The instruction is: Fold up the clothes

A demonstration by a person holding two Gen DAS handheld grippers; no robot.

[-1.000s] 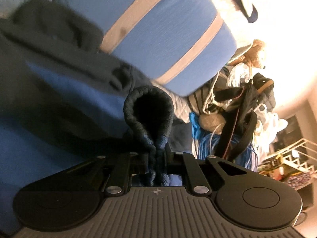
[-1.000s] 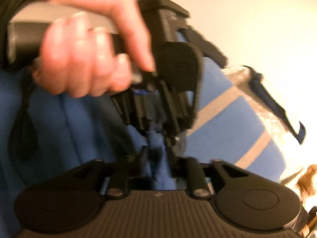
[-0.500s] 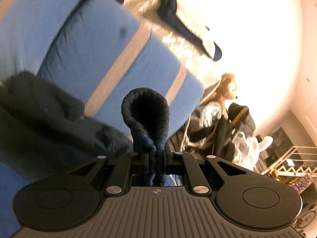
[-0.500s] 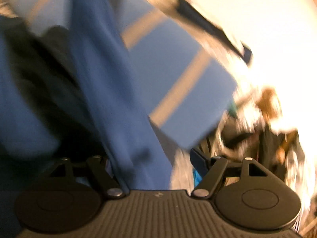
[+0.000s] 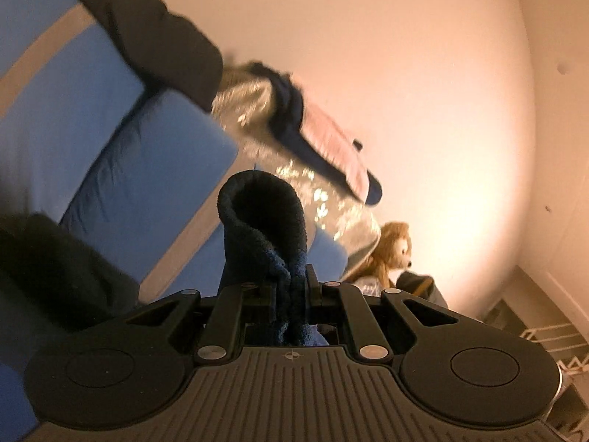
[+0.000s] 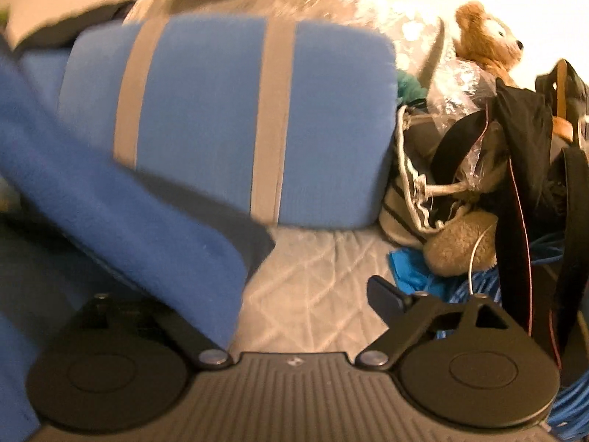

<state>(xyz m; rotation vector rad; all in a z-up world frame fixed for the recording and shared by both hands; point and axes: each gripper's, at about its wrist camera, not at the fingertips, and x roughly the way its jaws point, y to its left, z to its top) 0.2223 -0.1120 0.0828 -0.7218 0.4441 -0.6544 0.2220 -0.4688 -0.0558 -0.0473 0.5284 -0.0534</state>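
The garment, a fleece piece dark navy on one face (image 5: 265, 228) and bright blue on the other (image 6: 121, 221), is lifted off the bed rather than lying flat on it. The left gripper (image 5: 291, 287) has its fingers pressed narrow on a bunched navy fold that loops up above them. The right gripper (image 6: 305, 305) has its fingers spread wide; the blue face drapes over the left-hand finger, and the right-hand finger (image 6: 386, 294) stands bare, so nothing is clamped there. Judgement: no finished, squared fold shows in either view; the cloth hangs loose and creased, so folding is mid-course and flattening and stacking appear to remain. The bed (image 6: 313, 269) carries a pale quilted cover, visible below the garment. Along its far edge stands a blue cushion with grey stripes (image 6: 228, 110). At the right edge sits a heap of bags and straps (image 6: 515, 154) topped by a teddy bear (image 6: 486, 33). A plain wall (image 5: 423, 92) lies behind.
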